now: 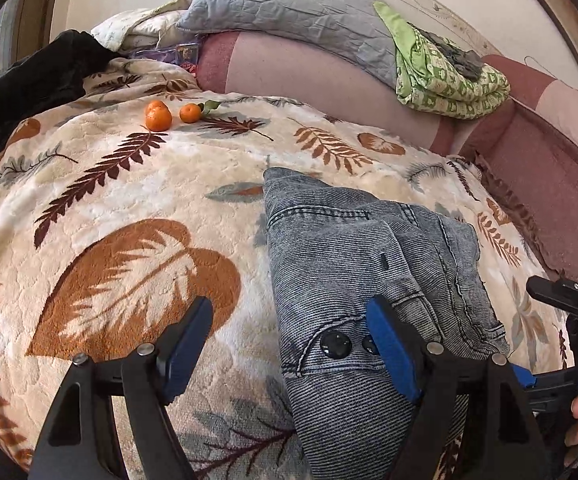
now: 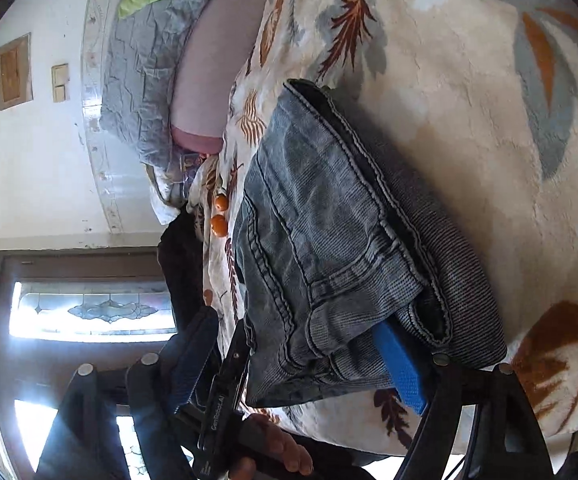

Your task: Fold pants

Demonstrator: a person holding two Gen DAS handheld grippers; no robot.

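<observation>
1. Pants: grey-blue denim, folded into a compact bundle, lying on the leaf-print blanket on the bed. The bundle sits right of centre in the left wrist view, waistband end nearest the camera, two dark buttons showing.
2. Left gripper: fingers spread wide. Left finger is over bare blanket; right finger overlaps the top of the denim by the buttons. Nothing pinched between them.
3. Right gripper: camera rolled sideways, bed runs vertically in the frame. Fingers wide apart. The blue finger is tucked into the folded layers at the waistband edge; the other finger stands off the bed side, clear of the cloth. The denim edge lies in the gap but is not clamped.
4. In the right wrist view the pants show seams, a belt loop and a hem edge at the far end.
5. The person's hand shows at the bottom of the right view, beside a black gripper body.
6. Elsewhere on the bed: two tangerines near the far side, well apart from the pants; a grey quilted pillow, a green patterned folded cloth and a dark garment at far left.
7. A stained-glass window shows in the right view.
</observation>
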